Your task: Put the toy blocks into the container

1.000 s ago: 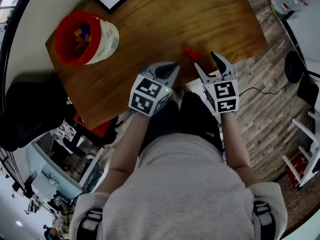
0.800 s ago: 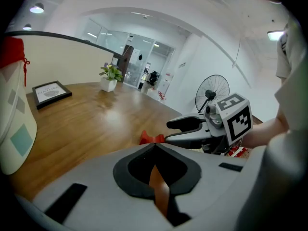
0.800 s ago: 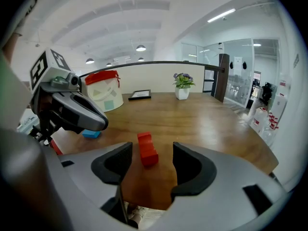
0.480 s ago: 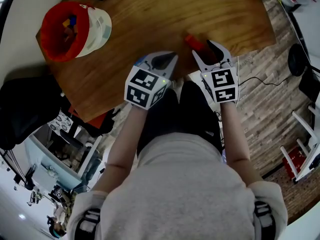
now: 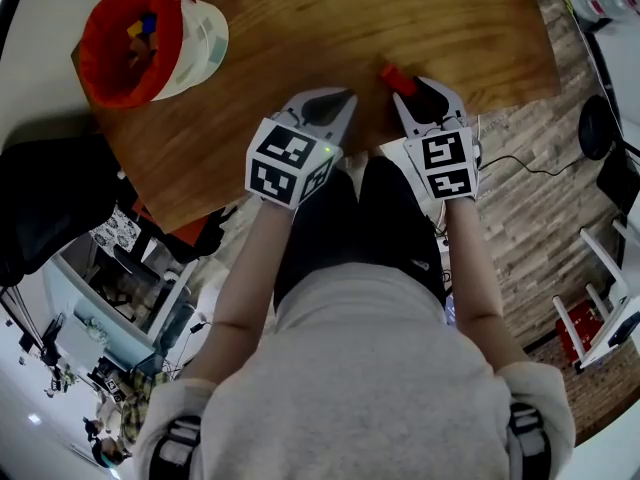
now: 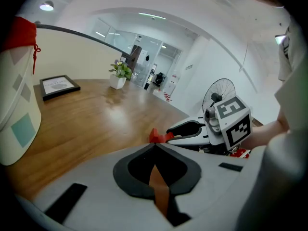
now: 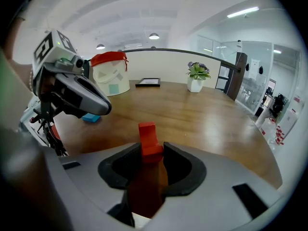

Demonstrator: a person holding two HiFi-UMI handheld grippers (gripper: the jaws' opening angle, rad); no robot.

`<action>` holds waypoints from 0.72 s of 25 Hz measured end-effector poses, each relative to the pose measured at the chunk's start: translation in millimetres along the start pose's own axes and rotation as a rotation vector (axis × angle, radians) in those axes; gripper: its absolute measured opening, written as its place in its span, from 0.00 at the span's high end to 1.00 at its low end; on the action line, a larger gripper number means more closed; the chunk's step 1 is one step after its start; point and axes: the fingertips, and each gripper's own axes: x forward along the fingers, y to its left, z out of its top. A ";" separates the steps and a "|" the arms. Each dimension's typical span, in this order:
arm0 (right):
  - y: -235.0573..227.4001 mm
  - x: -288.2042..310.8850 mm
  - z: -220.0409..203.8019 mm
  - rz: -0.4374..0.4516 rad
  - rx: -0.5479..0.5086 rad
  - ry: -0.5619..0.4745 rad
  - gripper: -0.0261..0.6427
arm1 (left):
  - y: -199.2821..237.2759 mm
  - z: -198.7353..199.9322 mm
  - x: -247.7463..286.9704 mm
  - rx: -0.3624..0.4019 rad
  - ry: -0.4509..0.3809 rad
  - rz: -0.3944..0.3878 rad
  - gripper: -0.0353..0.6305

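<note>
**Right tool clamps the red block**

The right tool (image 7: 152,149) has just been closing and now pinches the block (image 7: 147,131) at its tips. The left tool (image 6: 155,146) beside it is clenched and empty. Next I'd lift the block and carry it to the container (image 7: 111,76), far ahead-left across the bench (image 7: 202,114).

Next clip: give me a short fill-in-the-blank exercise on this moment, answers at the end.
The toy block between the jaws of the right hand-held gripper is ___ in colour.
The left hand-held gripper has its jaws ___, with nothing between them.
The second block, lying on the table, is ___.
Missing words: red; shut; blue.
The right jaws have just been closing on the toy block.
</note>
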 end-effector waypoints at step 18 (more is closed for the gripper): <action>13.9 -17.4 74.5 0.037 -0.072 -0.128 0.74 | 13.2 28.6 -49.9 -0.028 -0.132 0.101 0.92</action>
